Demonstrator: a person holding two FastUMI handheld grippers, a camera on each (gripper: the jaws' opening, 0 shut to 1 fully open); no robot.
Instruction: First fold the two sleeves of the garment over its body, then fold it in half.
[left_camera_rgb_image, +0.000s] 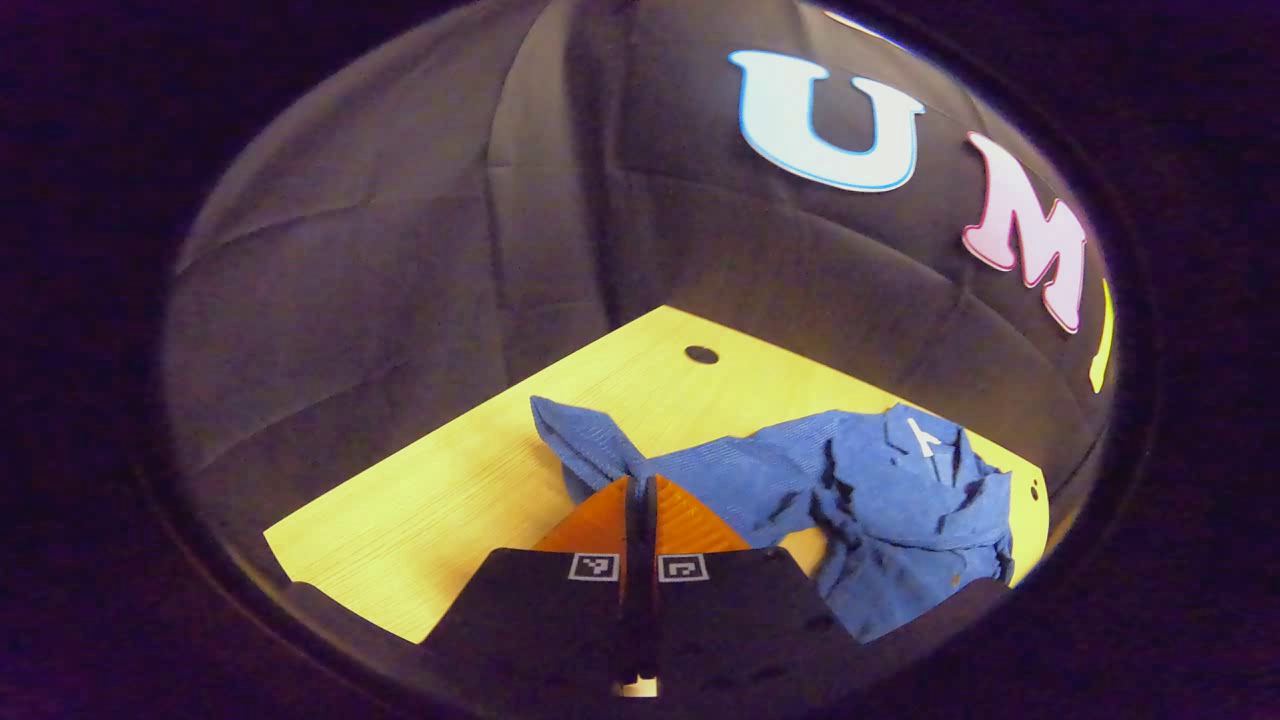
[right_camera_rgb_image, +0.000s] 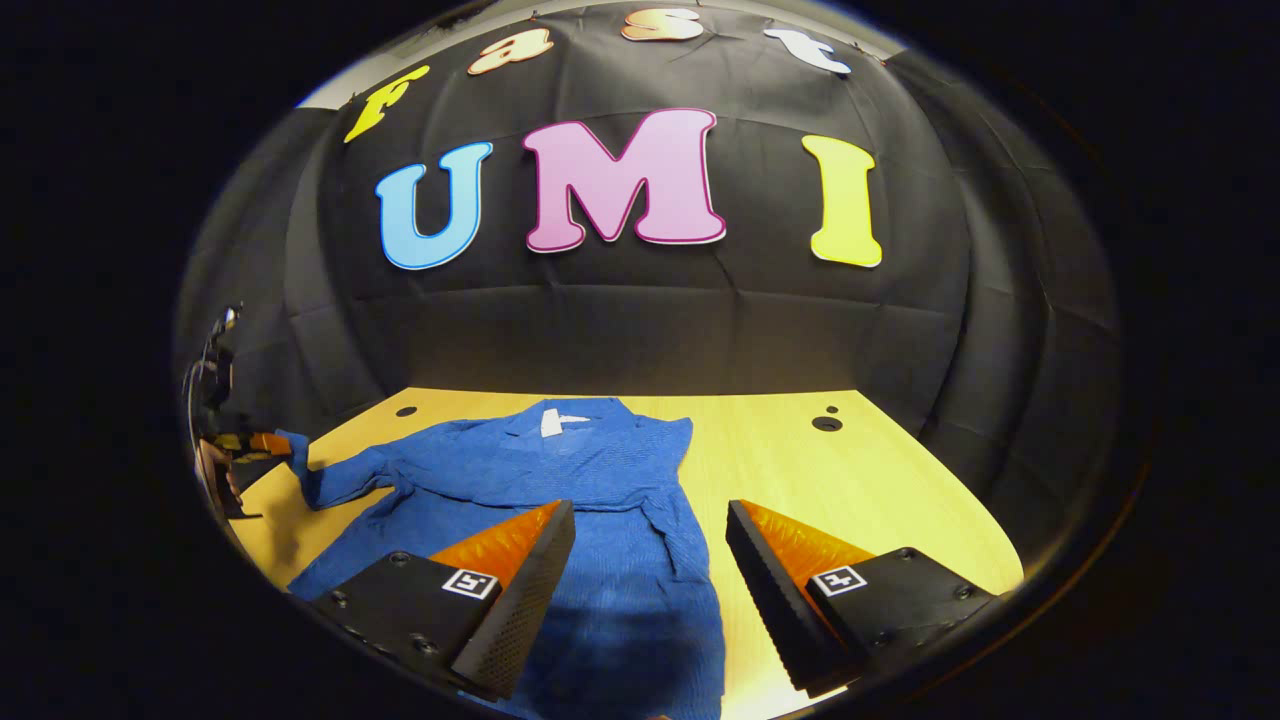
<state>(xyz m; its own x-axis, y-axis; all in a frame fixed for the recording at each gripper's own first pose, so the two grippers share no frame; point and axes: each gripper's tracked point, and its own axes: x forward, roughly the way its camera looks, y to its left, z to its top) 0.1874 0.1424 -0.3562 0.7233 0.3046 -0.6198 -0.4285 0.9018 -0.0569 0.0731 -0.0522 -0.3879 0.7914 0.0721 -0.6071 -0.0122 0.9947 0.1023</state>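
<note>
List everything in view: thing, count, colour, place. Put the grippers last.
shirt: one, blue, spread on the table, white tag at the collar
sleeve: one, blue, lifted at the shirt's left side, pinched at its end
table: one, yellow wood, against the black wall, small dark holes near the back edge
left gripper: one, black with orange fingers, closed on the sleeve
right gripper: one, black with orange fingers, open, above the shirt's lower part
</note>
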